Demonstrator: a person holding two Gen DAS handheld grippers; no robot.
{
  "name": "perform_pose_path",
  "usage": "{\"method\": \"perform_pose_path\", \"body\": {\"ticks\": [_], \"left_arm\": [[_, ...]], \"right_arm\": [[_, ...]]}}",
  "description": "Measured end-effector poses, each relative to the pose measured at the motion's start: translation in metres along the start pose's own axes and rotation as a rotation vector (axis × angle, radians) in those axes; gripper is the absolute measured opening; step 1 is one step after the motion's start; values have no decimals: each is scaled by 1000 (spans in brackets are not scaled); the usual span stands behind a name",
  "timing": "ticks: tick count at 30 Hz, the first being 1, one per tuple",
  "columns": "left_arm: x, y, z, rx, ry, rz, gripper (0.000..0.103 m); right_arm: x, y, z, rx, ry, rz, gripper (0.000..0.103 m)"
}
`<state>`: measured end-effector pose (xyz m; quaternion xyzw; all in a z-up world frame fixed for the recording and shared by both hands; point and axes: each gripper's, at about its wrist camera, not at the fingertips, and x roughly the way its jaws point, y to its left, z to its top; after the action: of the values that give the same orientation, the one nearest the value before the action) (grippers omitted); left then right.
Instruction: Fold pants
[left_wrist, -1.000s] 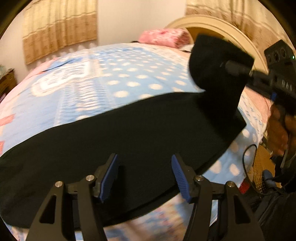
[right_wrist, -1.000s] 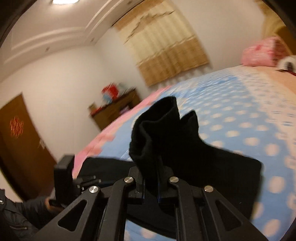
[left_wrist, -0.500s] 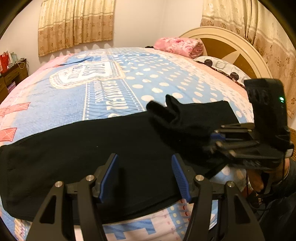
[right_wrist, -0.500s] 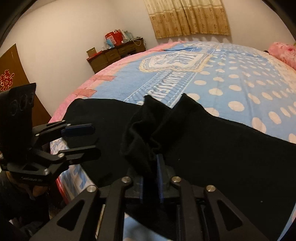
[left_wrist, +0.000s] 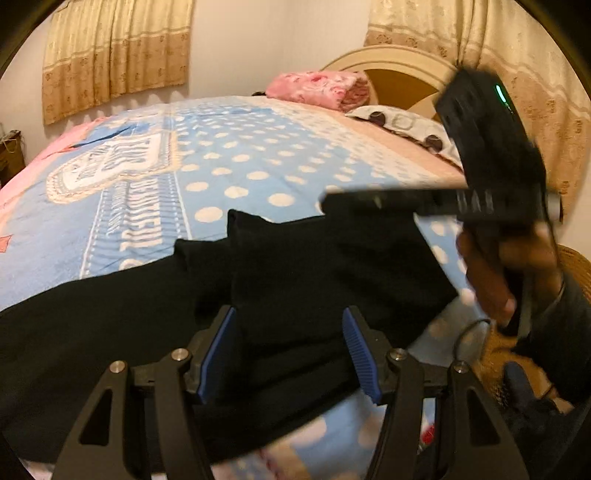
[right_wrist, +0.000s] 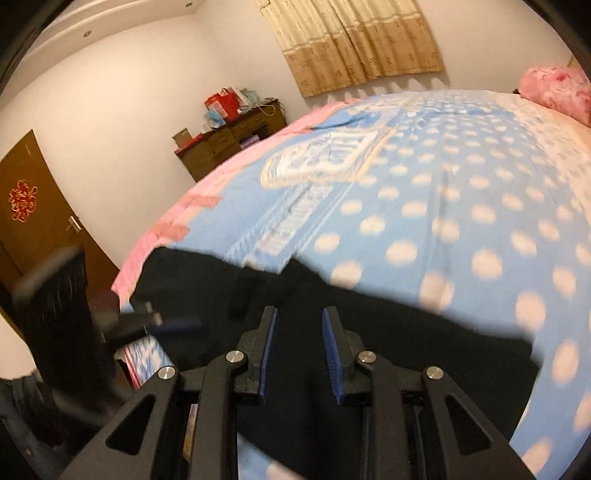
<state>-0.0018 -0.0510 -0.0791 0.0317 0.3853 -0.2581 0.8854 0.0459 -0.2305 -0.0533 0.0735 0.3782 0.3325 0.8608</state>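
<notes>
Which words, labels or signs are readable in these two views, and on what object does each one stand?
Nothing can be quoted with confidence.
bedspread: large printed lettering beside an emblem, too blurred to read.
right gripper: pale letters on its black body, smeared by motion, unreadable.
door: a red ornament hangs on it; no character is legible.

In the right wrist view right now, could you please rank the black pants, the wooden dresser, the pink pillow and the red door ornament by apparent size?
1. black pants, though nearness inflates them
2. wooden dresser
3. pink pillow, cut by the frame edge, so close to the dresser
4. red door ornament
</notes>
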Motion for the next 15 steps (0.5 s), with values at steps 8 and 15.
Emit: {"method": "perform_pose_path", "body": {"ticks": [8, 15], "left_arm": [[22, 18, 2, -170, 54, -25, 39], [23, 22, -1, -210, 46, -36, 4]], "right_arm": [[68, -14, 48, -88, 263, 158, 26], [101, -16, 51, -160, 350, 200, 10]]}}
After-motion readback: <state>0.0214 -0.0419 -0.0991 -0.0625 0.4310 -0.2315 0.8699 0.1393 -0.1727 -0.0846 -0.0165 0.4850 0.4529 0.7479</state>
